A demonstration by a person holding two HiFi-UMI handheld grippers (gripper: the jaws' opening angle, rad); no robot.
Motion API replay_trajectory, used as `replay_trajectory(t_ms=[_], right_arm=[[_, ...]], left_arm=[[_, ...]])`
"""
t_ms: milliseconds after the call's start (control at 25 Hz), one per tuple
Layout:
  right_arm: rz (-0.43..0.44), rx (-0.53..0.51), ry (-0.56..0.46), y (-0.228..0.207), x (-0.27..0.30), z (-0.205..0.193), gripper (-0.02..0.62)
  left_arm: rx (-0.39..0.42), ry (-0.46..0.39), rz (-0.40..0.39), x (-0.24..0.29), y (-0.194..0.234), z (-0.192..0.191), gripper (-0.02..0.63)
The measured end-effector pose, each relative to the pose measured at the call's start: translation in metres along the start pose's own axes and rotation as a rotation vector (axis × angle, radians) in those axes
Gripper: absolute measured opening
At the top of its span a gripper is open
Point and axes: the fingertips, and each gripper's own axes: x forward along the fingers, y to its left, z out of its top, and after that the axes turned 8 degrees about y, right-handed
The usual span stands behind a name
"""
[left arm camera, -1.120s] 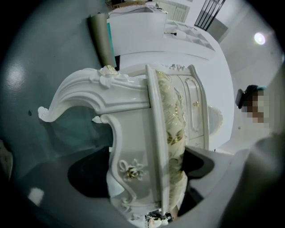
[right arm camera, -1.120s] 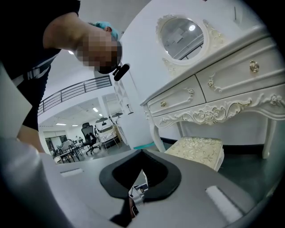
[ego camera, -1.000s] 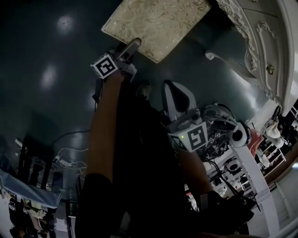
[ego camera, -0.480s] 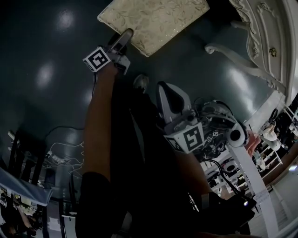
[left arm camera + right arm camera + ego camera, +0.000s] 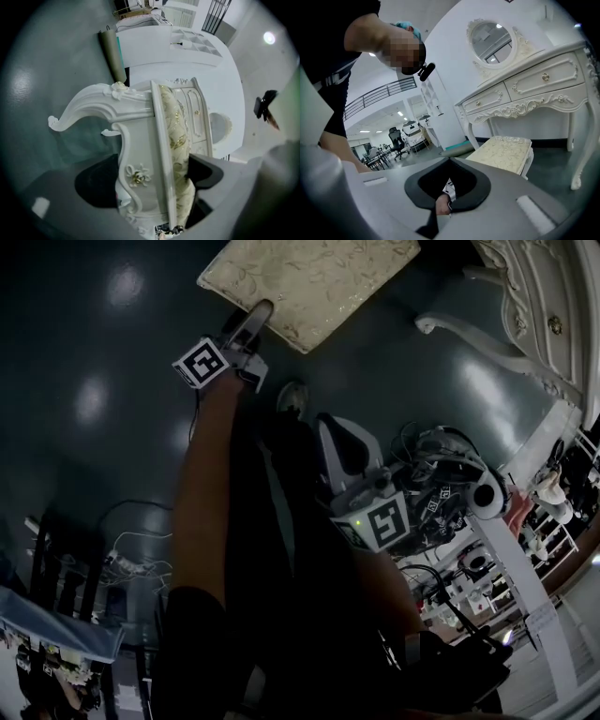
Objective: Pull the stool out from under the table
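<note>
Fingers (image 5: 206, 172) of the left gripper (image 5: 152, 187), read in the left gripper view, stand wide apart and are closing, with the seat edge of the stool (image 5: 140, 164) between them. One dark finger lies at the patterned cushion and the other sits beside the carved white apron; a firm clamp is not evident. The table (image 5: 194, 110) stands behind the stool. In the right gripper view, the right gripper (image 5: 450, 161) has its fingertips meeting and grips nothing. The stool stands on the dark floor (image 5: 553, 168) just in front of the table, near its front legs. Two drawers (image 5: 543, 75) in the table front are shut, each fitted with a knob, so their contents are hidden. An oval mirror (image 5: 492, 40) stands on the tabletop. In the head view, the left gripper reaches forward to the stool's near edge, while the right gripper is held back, well apart from the stool. Each marker cube (image 5: 204, 365) carries a black-and-white square pattern.
</note>
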Motion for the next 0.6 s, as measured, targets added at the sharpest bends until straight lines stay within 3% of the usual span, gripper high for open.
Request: replay_trajectory(t_ms=[320,600], right_arm=[[-0.015,0.011,-0.009,0.013,0.002,0.000,-0.002],[-0.018,-0.002,0.010,0.022,-0.005,-0.014,-0.002]], left_arm=[[-0.013,-0.011,0.034,-0.057,0.017,-0.043,0.457],[-0.037,-0.035,-0.004,-0.089,0.007,-0.060,0.457]])
